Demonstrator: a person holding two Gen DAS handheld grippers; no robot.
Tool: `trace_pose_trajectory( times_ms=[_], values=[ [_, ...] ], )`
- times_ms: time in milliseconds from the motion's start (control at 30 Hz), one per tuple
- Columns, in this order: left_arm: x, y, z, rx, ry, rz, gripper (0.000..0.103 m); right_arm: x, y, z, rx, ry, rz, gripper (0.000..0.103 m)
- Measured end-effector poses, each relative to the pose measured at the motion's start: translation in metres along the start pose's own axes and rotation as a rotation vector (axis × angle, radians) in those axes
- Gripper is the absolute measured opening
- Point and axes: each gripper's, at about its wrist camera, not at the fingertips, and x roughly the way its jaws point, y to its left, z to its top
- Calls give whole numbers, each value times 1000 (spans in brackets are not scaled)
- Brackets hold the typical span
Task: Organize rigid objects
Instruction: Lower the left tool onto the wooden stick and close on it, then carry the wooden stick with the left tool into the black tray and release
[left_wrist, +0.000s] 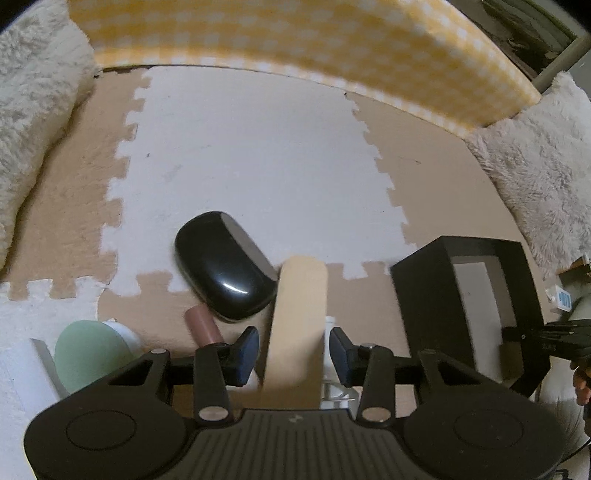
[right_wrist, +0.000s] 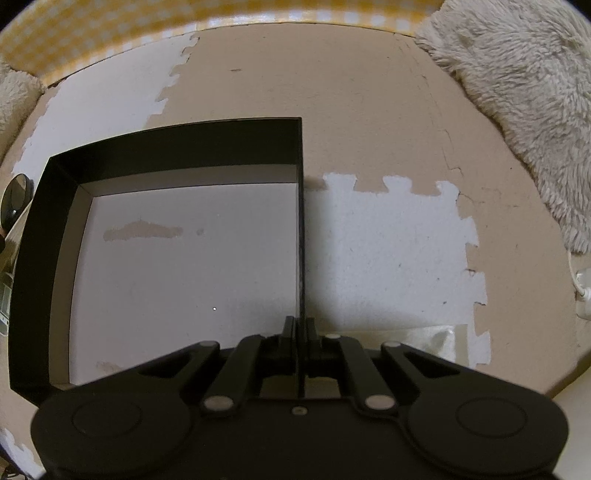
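Foam puzzle mat (left_wrist: 240, 155), in white and tan tiles, is seen covering the floor, with a yellow checked cushion (left_wrist: 295, 48) along its far edge and fluffy pale blankets (left_wrist: 33, 110) at the sides. At the far left of the left wrist view a pale green round lid (left_wrist: 86, 356) is seen on a white container, low beside the left tongs. Next to it a small brown cylinder (left_wrist: 203, 325) lies on the mat, touching or just beside a glossy black oval case (left_wrist: 225, 266). To the right of the case a flat light wooden stick (left_wrist: 295, 332) is seen standing between the fingers of the left tongs (left_wrist: 293, 354), which are held apart; gaps show on both sides of the stick, so no clamping is shown. A white object just behind the stick is too hidden to be named. Further right a black open box (left_wrist: 461, 295) with a pale floor is set on the mat. In the right wrist view the box (right_wrist: 177, 147) is seen from above with nothing inside it, and its right wall is clamped between the closed fingers of the right tongs (right_wrist: 300, 332). A clear plastic sheet (right_wrist: 424, 339) lies on the mat to the right of the box.
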Motion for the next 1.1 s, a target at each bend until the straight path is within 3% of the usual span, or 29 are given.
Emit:
trace_pose_trajectory(
  times_ms=[233,267,400,700,833,1100],
  values=[
    [11,1,1,-7,11,4,42,0,1,0,-1,1,-3,4],
    [12,-1,1,-5,10,2,36,0,1,0,0,1,-3,4],
    [11,-8,-1,6,1,31,36,0,0,1,5,-1,2,4],
    [-16,-22,-13,-105,-68,48,35,0,0,0,4,-5,0,4],
    [-38,-41,-20,-117,-135,23,35,0,0,0,6,-3,1,4],
    [-58,-96,-32,-163,-211,-111,35,0,0,0,9,-2,0,4]
  ],
)
